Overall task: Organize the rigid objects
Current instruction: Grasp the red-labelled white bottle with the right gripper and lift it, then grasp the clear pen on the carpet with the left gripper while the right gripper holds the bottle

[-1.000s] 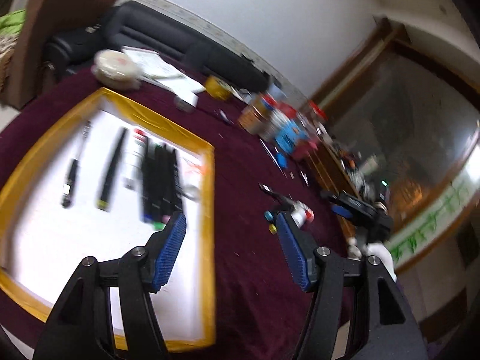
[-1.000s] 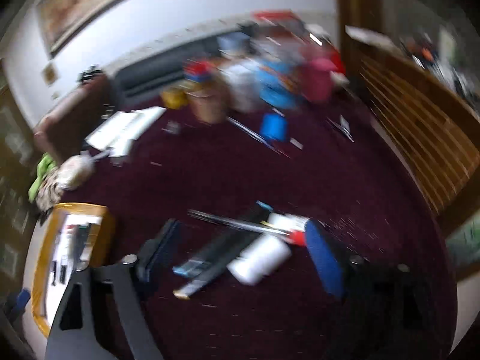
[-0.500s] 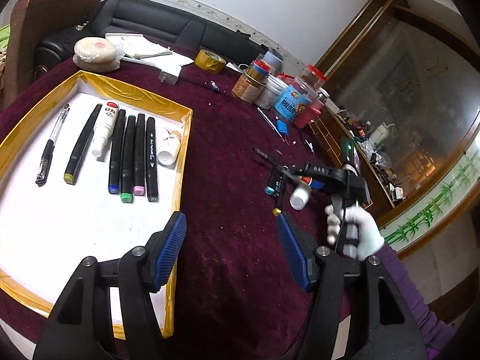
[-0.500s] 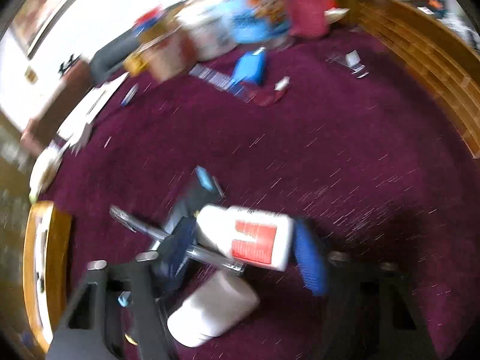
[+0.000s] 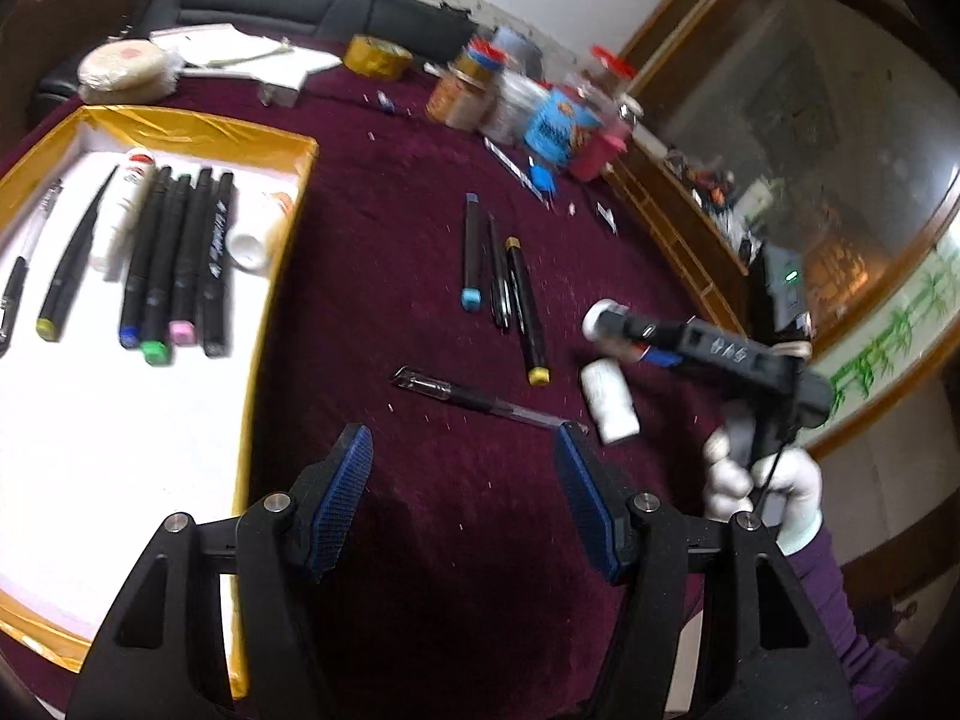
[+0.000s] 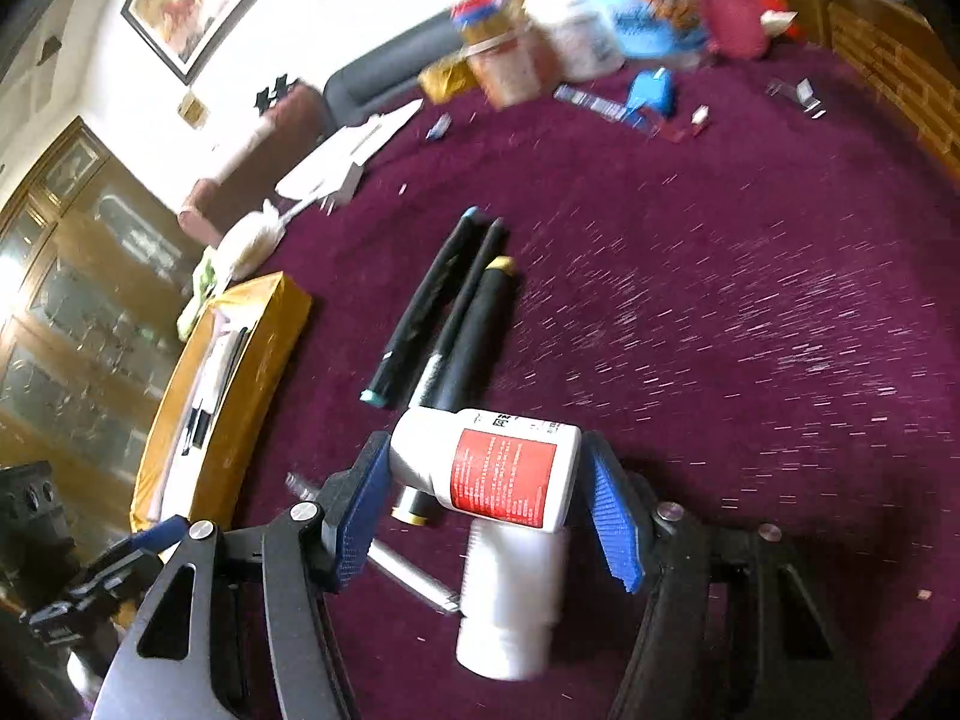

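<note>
My right gripper point(image 6: 489, 501) is shut on a white bottle with a red label point(image 6: 489, 468), held lengthwise between the blue pads just above the maroon cloth. A second white bottle point(image 6: 510, 606) lies under it. Three dark markers point(image 6: 444, 306) lie beyond, and a clear pen point(image 5: 480, 402) lies across the cloth. My left gripper point(image 5: 465, 504) is open and empty above the cloth, near the pen. The gold-rimmed white tray point(image 5: 273, 312) holds several markers, pens and small bottles at the left. The right gripper also shows in the left wrist view point(image 5: 624, 336).
Jars, tins and a blue packet point(image 5: 552, 126) crowd the far edge of the table. A tape roll point(image 5: 378, 57), papers point(image 5: 240, 54) and a round wrapped item point(image 5: 126, 69) lie at the back left. A wooden rail point(image 6: 888, 66) borders the right side.
My right gripper has closed on the red-labelled bottle and raised it slightly. The left gripper has swung right, from over the tray towards the loose pens.
</note>
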A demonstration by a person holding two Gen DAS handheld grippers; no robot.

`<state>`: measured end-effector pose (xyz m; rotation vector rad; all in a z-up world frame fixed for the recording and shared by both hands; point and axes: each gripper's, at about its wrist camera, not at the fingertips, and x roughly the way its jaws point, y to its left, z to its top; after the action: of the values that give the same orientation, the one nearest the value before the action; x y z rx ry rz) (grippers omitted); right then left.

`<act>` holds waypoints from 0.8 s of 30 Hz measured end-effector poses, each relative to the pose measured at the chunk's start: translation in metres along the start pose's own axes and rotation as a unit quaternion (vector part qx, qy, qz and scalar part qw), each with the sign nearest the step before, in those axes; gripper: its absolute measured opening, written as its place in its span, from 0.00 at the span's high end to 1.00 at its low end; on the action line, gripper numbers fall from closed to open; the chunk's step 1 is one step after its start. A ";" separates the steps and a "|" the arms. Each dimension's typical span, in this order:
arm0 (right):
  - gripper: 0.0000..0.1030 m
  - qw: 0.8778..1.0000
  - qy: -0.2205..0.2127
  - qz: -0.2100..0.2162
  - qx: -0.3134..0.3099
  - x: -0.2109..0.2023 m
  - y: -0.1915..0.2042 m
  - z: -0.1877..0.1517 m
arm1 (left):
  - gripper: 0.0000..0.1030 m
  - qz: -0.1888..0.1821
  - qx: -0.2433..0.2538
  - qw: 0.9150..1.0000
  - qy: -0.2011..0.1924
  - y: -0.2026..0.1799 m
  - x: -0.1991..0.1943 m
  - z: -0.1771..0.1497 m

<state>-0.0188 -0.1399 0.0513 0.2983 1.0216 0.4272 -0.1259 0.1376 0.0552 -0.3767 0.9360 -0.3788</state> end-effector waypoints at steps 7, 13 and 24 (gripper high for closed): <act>0.44 1.000 -0.008 -0.003 -0.003 -0.013 -0.005 -0.016 | 0.40 -0.006 0.009 1.000 0.027 -0.016 0.019 -0.011; 0.44 1.000 -0.011 0.023 0.004 -0.015 -0.005 -0.032 | 0.40 0.030 0.062 0.997 0.037 -0.032 0.034 -0.008; 0.44 0.998 -0.021 0.034 0.039 -0.034 -0.025 -0.058 | 0.41 0.103 0.400 0.904 0.113 -0.091 0.103 -0.006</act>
<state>-0.0794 -0.1755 0.0374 0.4123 0.9900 0.4409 -0.0889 0.0090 0.0230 0.5283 0.9514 -0.5837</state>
